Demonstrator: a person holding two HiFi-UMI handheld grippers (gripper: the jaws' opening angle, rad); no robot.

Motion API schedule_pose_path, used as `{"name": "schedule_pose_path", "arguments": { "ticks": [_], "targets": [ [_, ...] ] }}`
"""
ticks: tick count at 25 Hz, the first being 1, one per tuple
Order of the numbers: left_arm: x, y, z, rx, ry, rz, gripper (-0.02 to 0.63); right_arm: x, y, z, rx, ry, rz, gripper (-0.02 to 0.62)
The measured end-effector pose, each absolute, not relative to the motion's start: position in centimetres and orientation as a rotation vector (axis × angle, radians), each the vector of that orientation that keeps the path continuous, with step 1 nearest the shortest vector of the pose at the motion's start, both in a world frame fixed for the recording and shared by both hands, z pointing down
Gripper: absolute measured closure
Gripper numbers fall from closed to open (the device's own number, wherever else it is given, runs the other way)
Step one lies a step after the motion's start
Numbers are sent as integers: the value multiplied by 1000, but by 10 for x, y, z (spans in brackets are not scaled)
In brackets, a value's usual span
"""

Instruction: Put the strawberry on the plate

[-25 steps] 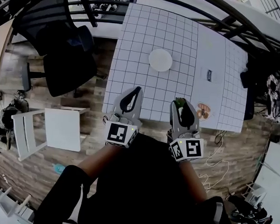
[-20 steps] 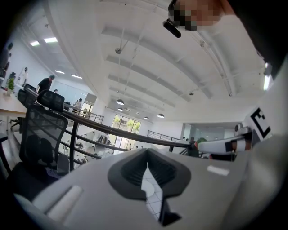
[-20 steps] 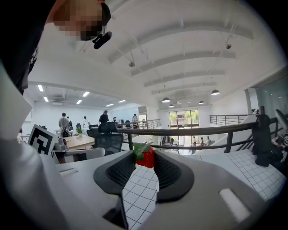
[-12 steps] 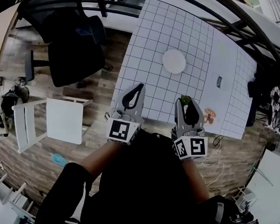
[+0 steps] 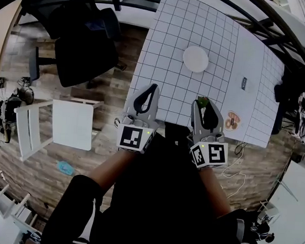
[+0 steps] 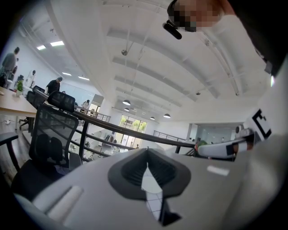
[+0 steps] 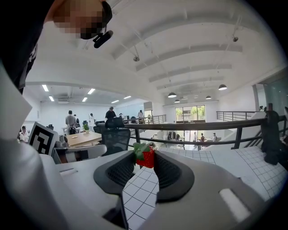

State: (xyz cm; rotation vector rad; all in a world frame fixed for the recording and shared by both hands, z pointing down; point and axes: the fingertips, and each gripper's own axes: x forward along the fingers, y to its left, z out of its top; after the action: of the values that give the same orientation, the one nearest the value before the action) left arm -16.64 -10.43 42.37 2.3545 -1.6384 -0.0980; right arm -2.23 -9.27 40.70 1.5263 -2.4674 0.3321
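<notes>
A red strawberry (image 7: pixel 146 158) with green leaves (image 5: pixel 201 102) is pinched at the tips of my right gripper (image 7: pixel 145 155), which is shut on it. In the head view that gripper (image 5: pixel 202 103) hovers over the near edge of the white gridded table (image 5: pixel 170 79). The round white plate (image 5: pixel 196 59) lies farther out on the table, beyond the strawberry and slightly left, with nothing on it. My left gripper (image 5: pixel 153 88) is shut and holds nothing; its tips (image 6: pixel 147 152) meet over the table's near left edge.
A black office chair (image 5: pixel 85 42) stands left of the table, and a white chair (image 5: pixel 64 126) lies on the wood floor below it. On the table's right part are a round printed card (image 5: pixel 232 120) and a small label (image 5: pixel 243 83). A black railing (image 7: pixel 198 128) runs beyond the table.
The head view has shifted, so the table sits farther right in it. My right gripper, still holding the strawberry, has come slightly nearer the plate. The left gripper stays shut.
</notes>
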Motion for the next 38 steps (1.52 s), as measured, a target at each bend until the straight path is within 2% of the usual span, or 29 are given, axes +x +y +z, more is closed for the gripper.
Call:
{"name": "schedule_pose_path", "arguments": {
  "ticks": [17,26,38],
  "targets": [
    [-125,-135,412,2366,-1663,-41,598,15,-153,432,1520,-2480,353,460],
    [-86,-186,432,2343,-1600,101,598,39,-216,493,1486,-2444,455,460],
    [-49,-232,453,2315,-1583,114,598,56,-278,587,1399,-2315,556,459]
  ]
}}
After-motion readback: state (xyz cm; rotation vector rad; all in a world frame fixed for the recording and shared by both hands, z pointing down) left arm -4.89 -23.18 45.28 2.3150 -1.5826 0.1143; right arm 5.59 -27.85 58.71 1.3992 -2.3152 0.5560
